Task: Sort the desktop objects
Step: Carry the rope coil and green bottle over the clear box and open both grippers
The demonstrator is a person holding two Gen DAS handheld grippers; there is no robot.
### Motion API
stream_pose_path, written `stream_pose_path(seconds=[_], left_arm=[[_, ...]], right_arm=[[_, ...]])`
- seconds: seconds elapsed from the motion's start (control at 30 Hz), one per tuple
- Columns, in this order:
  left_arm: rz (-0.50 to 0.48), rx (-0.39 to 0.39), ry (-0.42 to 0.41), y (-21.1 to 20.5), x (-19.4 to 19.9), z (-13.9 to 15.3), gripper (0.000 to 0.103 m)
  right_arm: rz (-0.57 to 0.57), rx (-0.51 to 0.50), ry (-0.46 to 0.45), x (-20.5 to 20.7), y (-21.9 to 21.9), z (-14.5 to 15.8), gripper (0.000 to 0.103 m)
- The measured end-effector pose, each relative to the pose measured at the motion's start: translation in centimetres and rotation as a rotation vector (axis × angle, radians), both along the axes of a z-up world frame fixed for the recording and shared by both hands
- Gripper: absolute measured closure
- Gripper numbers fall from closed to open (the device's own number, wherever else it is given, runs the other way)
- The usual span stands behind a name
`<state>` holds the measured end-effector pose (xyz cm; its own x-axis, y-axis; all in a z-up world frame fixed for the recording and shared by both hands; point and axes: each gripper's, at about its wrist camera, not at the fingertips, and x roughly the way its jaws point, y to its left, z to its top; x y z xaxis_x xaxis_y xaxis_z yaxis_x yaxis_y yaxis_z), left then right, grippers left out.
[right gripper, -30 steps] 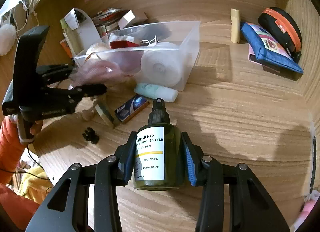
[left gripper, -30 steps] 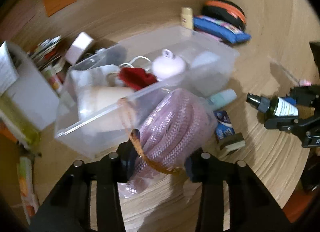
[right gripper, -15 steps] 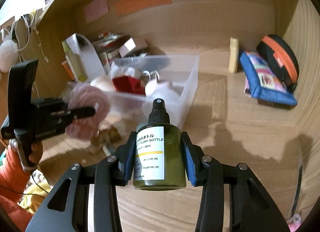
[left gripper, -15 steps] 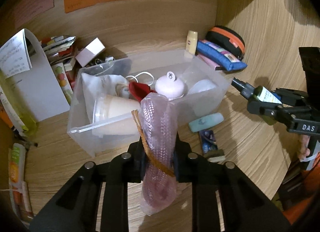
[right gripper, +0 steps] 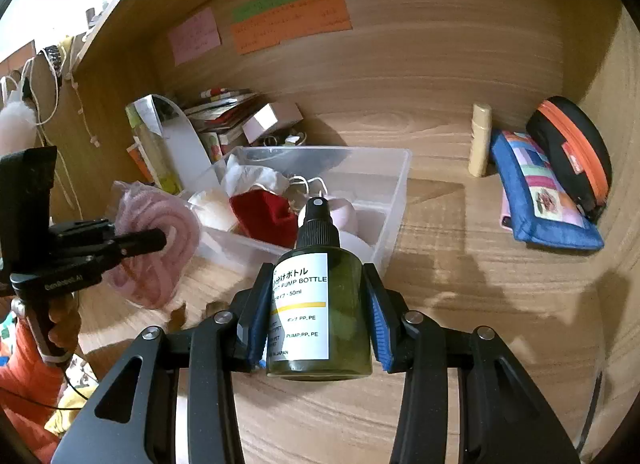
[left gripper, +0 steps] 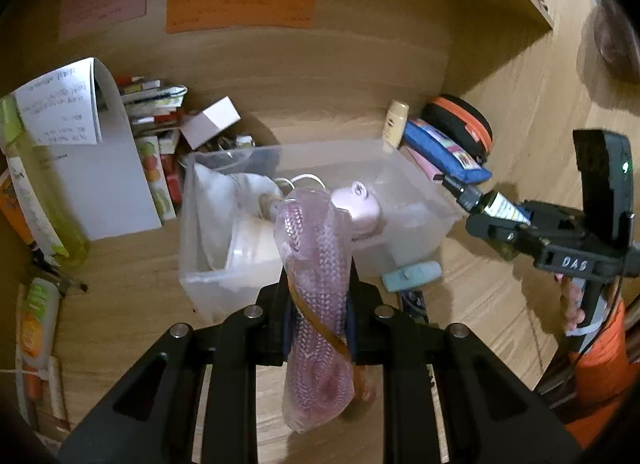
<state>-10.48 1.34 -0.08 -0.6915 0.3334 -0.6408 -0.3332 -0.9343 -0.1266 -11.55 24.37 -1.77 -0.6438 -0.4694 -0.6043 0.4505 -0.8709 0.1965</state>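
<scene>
My left gripper point(left gripper: 318, 316) is shut on a bagged coil of pink braided cord point(left gripper: 316, 288), held upright above the desk in front of the clear plastic bin point(left gripper: 424, 179). In the right wrist view the same cord point(right gripper: 156, 248) hangs at the left in the left gripper point(right gripper: 160, 240). My right gripper point(right gripper: 316, 312) is shut on a dark green pump bottle point(right gripper: 320, 304) with a white label and black spray cap, raised above the desk near the bin point(right gripper: 396, 191). The bottle point(left gripper: 492, 205) also shows at the right of the left wrist view.
The bin holds a white roll, a red item point(right gripper: 262, 215) and a pale pink round thing point(left gripper: 360, 207). A teal tube point(left gripper: 412, 276) lies beside it. A blue pouch point(right gripper: 540, 191), black-orange case point(right gripper: 572, 147) and cream tube point(right gripper: 480, 139) sit back right. Books and papers point(left gripper: 92, 159) are stacked left.
The left gripper closed on the pink cord bag and lifted it off the desk, turning it upright. The right gripper rose with the bottle toward the bin.
</scene>
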Motion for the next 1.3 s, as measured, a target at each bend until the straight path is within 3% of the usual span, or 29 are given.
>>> stream_pose_path(seconds=[0.43, 0.83, 0.97, 1.13, 1.23, 1.3], left_arm=[[0.007, 0.043, 0.017, -0.6, -5.3, 3.0, 0.083], [0.102, 0.111, -0.049, -0.9, -12.3, 1.2, 0.083], [0.093, 0.063, -0.043, 0.1, -13.0, 0.0, 0.081], [0.052, -0.088, 0.015, 2.8, -11.6, -0.5, 0.078], [0.025, -0.119, -0.007, 3.3, -11.4, -1.1, 0.067], [0.018, -0.133, -0.031, 3.4, -11.3, -1.6, 0.066]], right_arm=[[0.022, 0.032, -0.026, -3.8, -2.7, -0.4, 0.064], [0.040, 0.058, -0.070, -6.9, -5.3, -1.9, 0.065], [0.041, 0.067, -0.070, -7.2, -5.6, -2.2, 0.064], [0.036, 0.100, -0.049, -7.4, -6.0, -2.4, 0.064], [0.031, 0.117, -0.042, -7.4, -6.2, -2.5, 0.064], [0.026, 0.136, -0.037, -7.3, -6.3, -2.4, 0.061]])
